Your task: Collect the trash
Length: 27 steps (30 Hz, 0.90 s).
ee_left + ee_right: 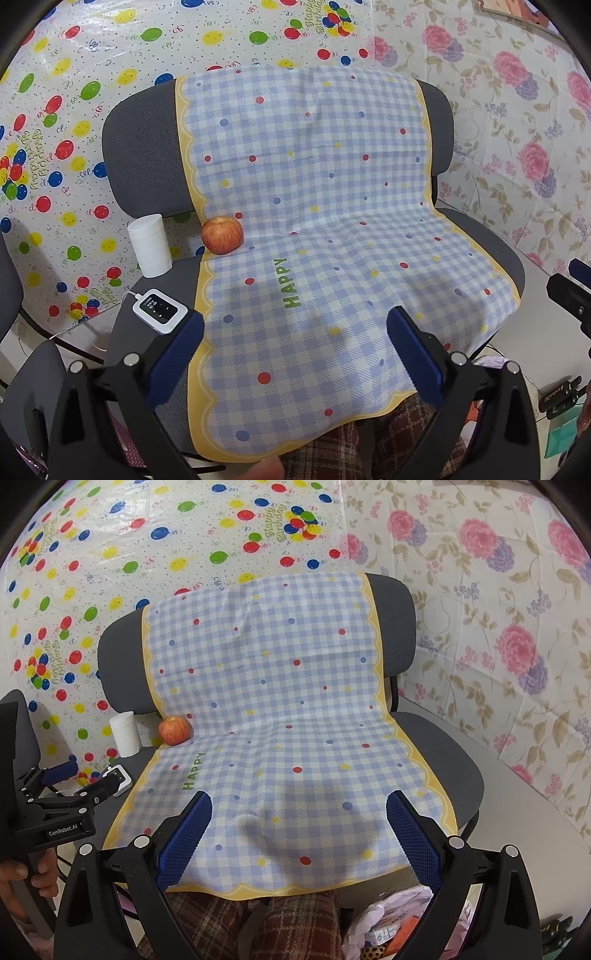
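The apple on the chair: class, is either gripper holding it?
No. The apple sits alone at the back of the checked cloth, far from the open left gripper.

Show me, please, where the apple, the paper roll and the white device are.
apple [222, 235]: left wrist view, middle of its skin.
paper roll [150, 245]: left wrist view, side wall.
white device [160, 306]: left wrist view, top face.

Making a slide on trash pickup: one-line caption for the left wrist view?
Open left gripper hovers over a checked cloth draped on a chair, with an apple and paper roll at left.
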Motion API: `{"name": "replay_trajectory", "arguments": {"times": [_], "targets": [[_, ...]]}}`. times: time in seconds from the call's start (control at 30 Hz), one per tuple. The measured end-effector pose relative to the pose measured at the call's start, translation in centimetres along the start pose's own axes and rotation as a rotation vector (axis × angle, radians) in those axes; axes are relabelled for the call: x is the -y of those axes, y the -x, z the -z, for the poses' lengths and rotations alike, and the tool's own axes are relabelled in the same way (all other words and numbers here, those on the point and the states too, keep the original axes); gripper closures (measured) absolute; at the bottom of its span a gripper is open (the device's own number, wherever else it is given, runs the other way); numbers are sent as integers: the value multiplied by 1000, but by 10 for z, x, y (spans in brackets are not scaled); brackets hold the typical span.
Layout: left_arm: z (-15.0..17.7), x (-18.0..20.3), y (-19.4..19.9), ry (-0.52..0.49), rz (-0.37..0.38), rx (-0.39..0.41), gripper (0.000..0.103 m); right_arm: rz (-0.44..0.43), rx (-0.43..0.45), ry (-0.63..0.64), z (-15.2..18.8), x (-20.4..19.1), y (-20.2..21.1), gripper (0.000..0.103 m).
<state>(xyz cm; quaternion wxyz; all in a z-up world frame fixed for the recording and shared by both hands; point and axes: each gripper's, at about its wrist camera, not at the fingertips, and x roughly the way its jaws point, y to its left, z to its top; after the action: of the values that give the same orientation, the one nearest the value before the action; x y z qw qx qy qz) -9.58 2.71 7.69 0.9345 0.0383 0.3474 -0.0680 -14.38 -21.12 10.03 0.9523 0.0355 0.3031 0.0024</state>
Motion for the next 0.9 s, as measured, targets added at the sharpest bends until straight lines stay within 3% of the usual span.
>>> {"name": "replay_trajectory", "arguments": {"times": [0.9], "targets": [[0,5,-1,-3,-2,-11,7,6,4,-18,2,9,1,8]]}}
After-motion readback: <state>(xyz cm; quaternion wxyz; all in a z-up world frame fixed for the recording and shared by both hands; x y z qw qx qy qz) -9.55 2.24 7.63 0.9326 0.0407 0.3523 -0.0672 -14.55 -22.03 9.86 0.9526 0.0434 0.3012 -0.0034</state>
